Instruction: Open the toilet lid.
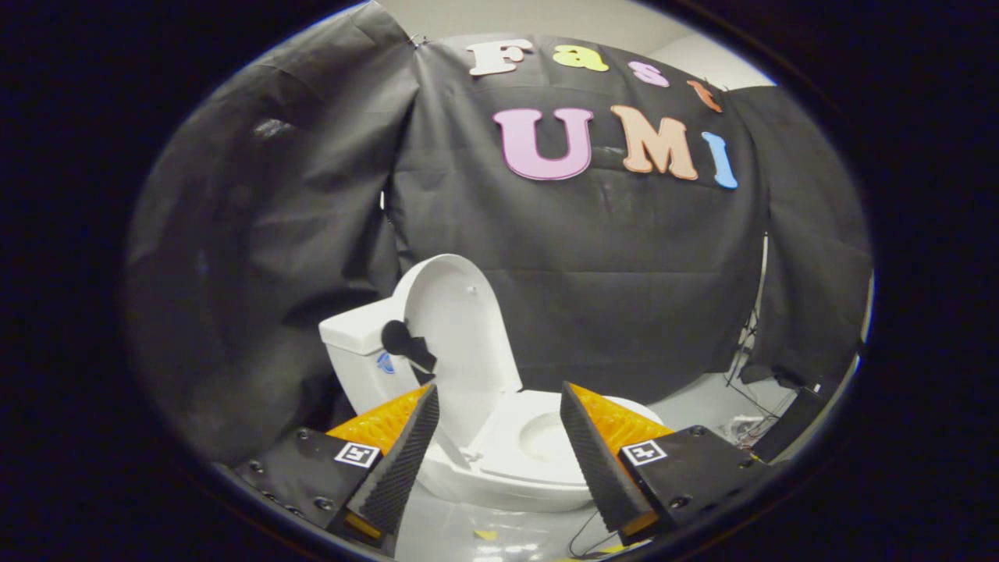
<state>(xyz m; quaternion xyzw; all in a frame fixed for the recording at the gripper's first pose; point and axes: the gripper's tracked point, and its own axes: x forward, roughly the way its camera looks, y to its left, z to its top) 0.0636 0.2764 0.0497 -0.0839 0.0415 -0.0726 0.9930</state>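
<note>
— Where is the gripper (499, 406) and what are its fingers doing?

— It hangs in the air in front of the toilet (499, 460), a little above the bowl. The two fingers stand wide apart with nothing between them that they touch; the seat and bowl show through the gap, beyond the tips. It has hold of nothing.

— And the toilet lid (456, 328)?

— It is raised, standing nearly upright and leaning back against the tank (355, 336). Its pale inner face turns toward the fingers. The lid rises just ahead of the left finger's tip and above it.

— What about the seat?

— The seat (507, 449) lies down flat on the bowl, with the round opening (546, 437) visible close to the right finger.

— Anything on the tank?

— A dark handle-like piece (406, 343) sticks out at the tank's front corner, right beside the lid's edge. Below it there is a small blue mark, too small to make out.

— What carries the toilet?

— A pale, glossy floor (702, 402). The toilet stands against the black cloth wall (609, 273). Toward the floor's far right corner lie some cables (741, 382) and a dark box (792, 421), well apart from the toilet.
</note>
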